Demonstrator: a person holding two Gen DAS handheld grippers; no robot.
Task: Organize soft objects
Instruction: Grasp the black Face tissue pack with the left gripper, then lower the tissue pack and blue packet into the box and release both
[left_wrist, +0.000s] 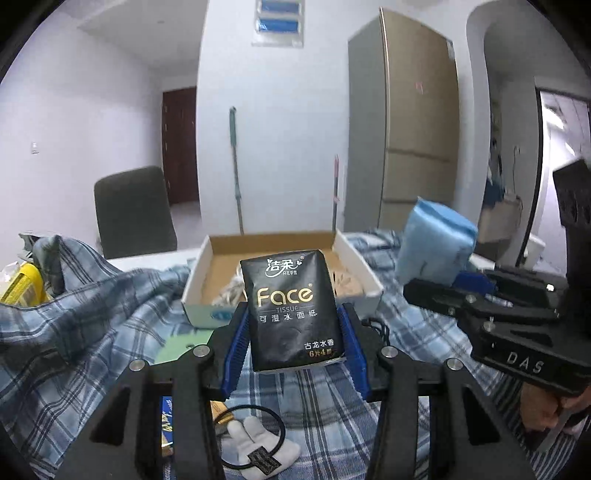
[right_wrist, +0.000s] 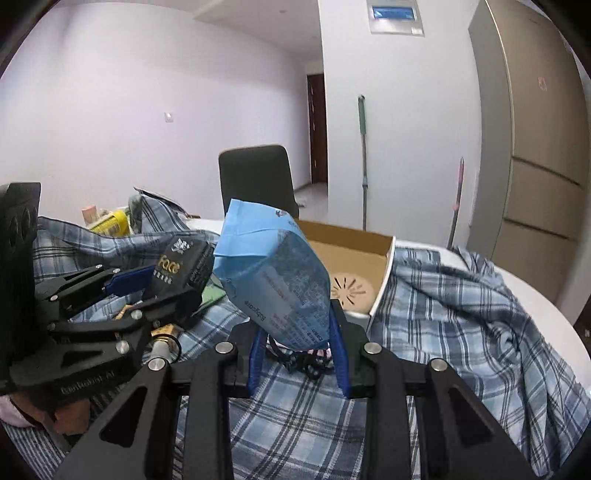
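Left wrist view: the left gripper (left_wrist: 293, 345) clamps the upright black tissue pack (left_wrist: 291, 310) at frame centre, the open cardboard box (left_wrist: 364, 266) directly behind it. The right gripper (right_wrist: 297, 349) pinches the blue pack (right_wrist: 269, 269), box at its upper right.

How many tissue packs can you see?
2. The black tissue pack is held up in the left gripper, in front of the cardboard box. The blue tissue pack is held in the right gripper. More may hide under the plaid cloth.
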